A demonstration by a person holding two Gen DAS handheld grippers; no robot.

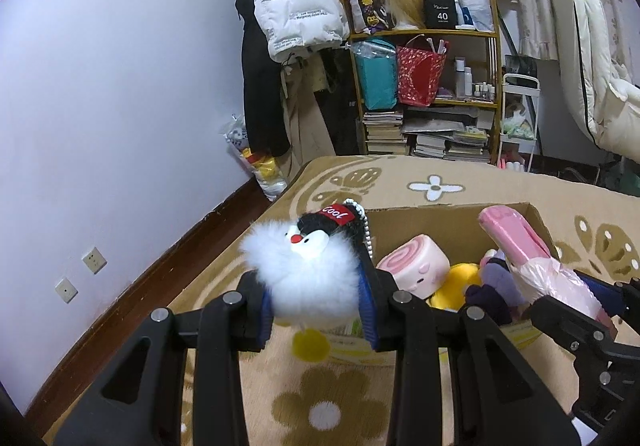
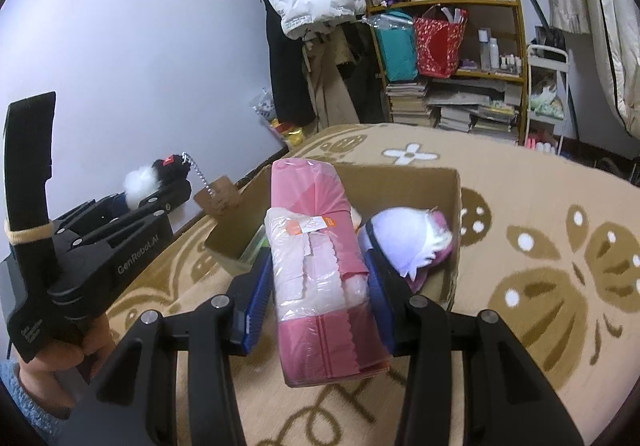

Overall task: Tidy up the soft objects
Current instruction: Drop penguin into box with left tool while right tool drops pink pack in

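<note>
My left gripper (image 1: 316, 294) is shut on a fluffy white penguin plush (image 1: 304, 270) with a black cap, a red label and a bead chain; it hangs above the near left corner of an open cardboard box (image 1: 420, 215). My right gripper (image 2: 320, 286) is shut on a pink plastic-wrapped soft pack (image 2: 316, 266), held over the box (image 2: 454, 201). Inside the box lie a pink roll-shaped plush (image 1: 416, 262), a yellow plush (image 1: 458, 286) and a purple-and-white plush (image 2: 404, 242). The right wrist view shows the left gripper (image 2: 156, 189) with the penguin (image 2: 140, 177) at far left.
The box sits on a beige flower-patterned bedspread (image 1: 436, 185). Behind the bed stand a shelf (image 1: 424, 33) with bags and stacked books, hanging clothes (image 1: 296, 5) and a white cart (image 1: 520, 117). A plain wall with sockets (image 1: 94, 260) runs along the left.
</note>
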